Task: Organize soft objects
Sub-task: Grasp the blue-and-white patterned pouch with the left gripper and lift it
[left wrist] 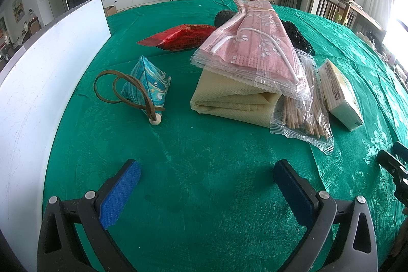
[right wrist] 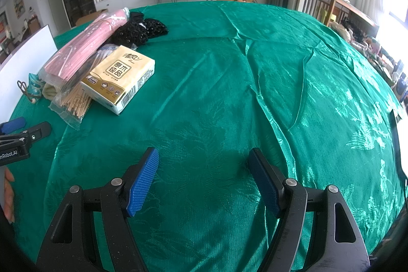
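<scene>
No sorting step appears under way. Left gripper [left wrist: 207,175] hovers over bare green tablecloth [left wrist: 204,144], jaws wide apart, nothing between them. Beyond it, left to right: blue satin pouch [left wrist: 149,83] with leather cord, red foil packet [left wrist: 181,37], folded beige cloth [left wrist: 229,98] under a bagged pink mask [left wrist: 257,47], crinkly bag of sticks [left wrist: 306,116], boxy tissue pack [right wrist: 119,78]. Right gripper [right wrist: 202,177] likewise gapes empty. Next move likely calls for reaching toward the pile.

The right gripper [right wrist: 204,177] hovers open over green cloth [right wrist: 255,80]. A tissue pack [right wrist: 118,79] lies at ten o'clock, touching bagged sticks [right wrist: 76,103].
</scene>
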`<state>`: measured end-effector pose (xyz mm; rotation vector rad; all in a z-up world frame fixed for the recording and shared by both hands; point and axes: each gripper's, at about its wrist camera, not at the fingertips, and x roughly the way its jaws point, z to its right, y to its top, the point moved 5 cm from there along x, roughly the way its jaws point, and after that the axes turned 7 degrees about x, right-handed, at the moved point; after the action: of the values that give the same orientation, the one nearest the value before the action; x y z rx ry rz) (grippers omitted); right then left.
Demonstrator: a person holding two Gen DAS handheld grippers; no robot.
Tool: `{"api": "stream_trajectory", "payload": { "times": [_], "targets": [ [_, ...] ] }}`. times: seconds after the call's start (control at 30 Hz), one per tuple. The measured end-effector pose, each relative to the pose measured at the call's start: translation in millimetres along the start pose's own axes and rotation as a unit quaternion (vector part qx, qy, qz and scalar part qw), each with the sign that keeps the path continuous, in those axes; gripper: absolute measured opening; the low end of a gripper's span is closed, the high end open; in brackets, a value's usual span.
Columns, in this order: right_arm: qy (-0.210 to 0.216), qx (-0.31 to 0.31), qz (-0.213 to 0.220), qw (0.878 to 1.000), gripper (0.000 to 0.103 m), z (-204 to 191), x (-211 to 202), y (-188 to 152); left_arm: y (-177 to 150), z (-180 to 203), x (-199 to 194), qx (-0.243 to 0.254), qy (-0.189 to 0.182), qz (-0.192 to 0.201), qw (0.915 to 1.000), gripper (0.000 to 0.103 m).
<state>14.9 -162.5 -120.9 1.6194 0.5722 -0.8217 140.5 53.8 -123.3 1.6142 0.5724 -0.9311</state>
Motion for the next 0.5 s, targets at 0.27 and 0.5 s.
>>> {"api": "stream_trajectory", "payload": {
  "times": [0.27,0.5],
  "targets": [
    [0.0,0.0,0.0,1.0,0.076,0,0,0,0,-19,-25,-0.002,-0.022,0.0,0.9998,0.103],
    [0.001,-0.001,-0.001,1.0,0.078,0,0,0,48,-87,-44,-0.094,-0.014,0.049,0.9942,0.103]
  ]
}}
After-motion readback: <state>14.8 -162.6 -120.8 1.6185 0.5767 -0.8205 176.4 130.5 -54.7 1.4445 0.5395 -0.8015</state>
